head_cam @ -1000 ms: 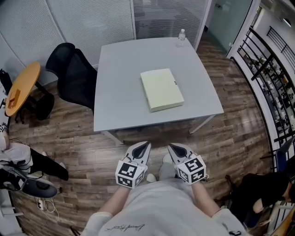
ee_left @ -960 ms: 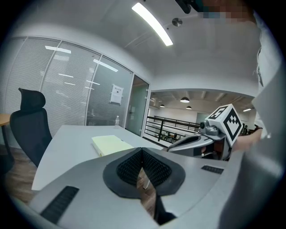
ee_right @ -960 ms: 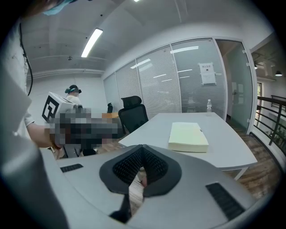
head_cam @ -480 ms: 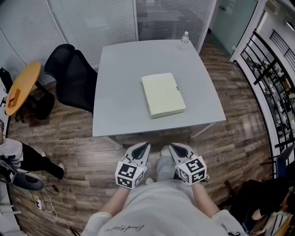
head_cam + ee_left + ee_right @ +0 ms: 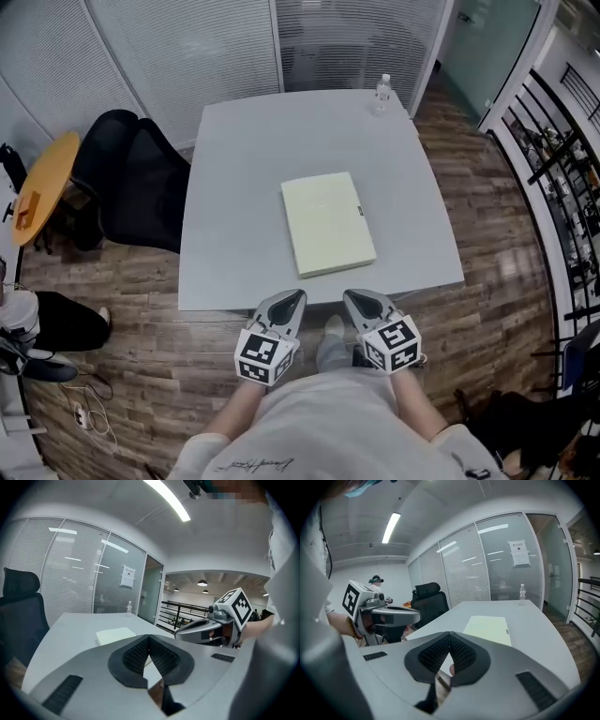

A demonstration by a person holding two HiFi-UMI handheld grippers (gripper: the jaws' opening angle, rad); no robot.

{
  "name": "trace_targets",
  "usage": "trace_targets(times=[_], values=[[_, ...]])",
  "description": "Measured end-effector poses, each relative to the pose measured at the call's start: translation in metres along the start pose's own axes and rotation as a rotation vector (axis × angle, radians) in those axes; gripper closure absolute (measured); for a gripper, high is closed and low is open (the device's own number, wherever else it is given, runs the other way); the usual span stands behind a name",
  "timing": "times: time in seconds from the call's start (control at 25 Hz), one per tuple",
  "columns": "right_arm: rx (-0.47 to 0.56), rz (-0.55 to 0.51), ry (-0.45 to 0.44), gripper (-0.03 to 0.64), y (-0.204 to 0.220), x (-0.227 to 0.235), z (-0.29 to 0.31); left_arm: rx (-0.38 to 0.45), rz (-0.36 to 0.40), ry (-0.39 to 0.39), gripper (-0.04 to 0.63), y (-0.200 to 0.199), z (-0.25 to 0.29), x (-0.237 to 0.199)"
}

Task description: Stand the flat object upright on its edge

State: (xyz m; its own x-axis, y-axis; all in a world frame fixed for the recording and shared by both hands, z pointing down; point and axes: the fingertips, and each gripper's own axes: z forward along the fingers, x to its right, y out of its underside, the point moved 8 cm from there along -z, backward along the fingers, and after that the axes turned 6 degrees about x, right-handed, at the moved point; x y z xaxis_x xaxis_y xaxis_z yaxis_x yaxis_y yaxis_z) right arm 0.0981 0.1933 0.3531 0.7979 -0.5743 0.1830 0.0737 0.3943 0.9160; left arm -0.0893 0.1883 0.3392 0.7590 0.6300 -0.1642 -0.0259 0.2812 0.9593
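A pale yellow flat pad point(image 5: 327, 223) lies flat near the middle of the grey table point(image 5: 234, 187); it also shows in the left gripper view point(image 5: 115, 634) and the right gripper view point(image 5: 487, 627). My left gripper point(image 5: 298, 296) hovers just short of the table's near edge, jaws shut on nothing. My right gripper point(image 5: 353, 297) sits beside it, also shut and empty. In each gripper view the jaws point(image 5: 148, 639) point(image 5: 449, 635) meet at their tips, and each view shows the other gripper point(image 5: 211, 627) point(image 5: 379, 613) alongside.
A clear water bottle point(image 5: 382, 94) stands at the table's far right corner. A black office chair point(image 5: 131, 178) is left of the table, and a round orange side table point(image 5: 37, 187) stands further left. Glass partitions with blinds are behind; a black railing point(image 5: 553, 178) runs on the right.
The table and pad have come closer and lower in the head view as I moved forward; both grippers now reach the table's near edge. Both stay shut.
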Motion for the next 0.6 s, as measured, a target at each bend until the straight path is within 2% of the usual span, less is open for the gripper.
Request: trace_targets(times=[0.6], values=[[-0.047,-0.009,-0.109,0.592,-0.036,0.096,0.062,-0.006,-0.024,-0.135,0.584,-0.028,0.087,-0.038]])
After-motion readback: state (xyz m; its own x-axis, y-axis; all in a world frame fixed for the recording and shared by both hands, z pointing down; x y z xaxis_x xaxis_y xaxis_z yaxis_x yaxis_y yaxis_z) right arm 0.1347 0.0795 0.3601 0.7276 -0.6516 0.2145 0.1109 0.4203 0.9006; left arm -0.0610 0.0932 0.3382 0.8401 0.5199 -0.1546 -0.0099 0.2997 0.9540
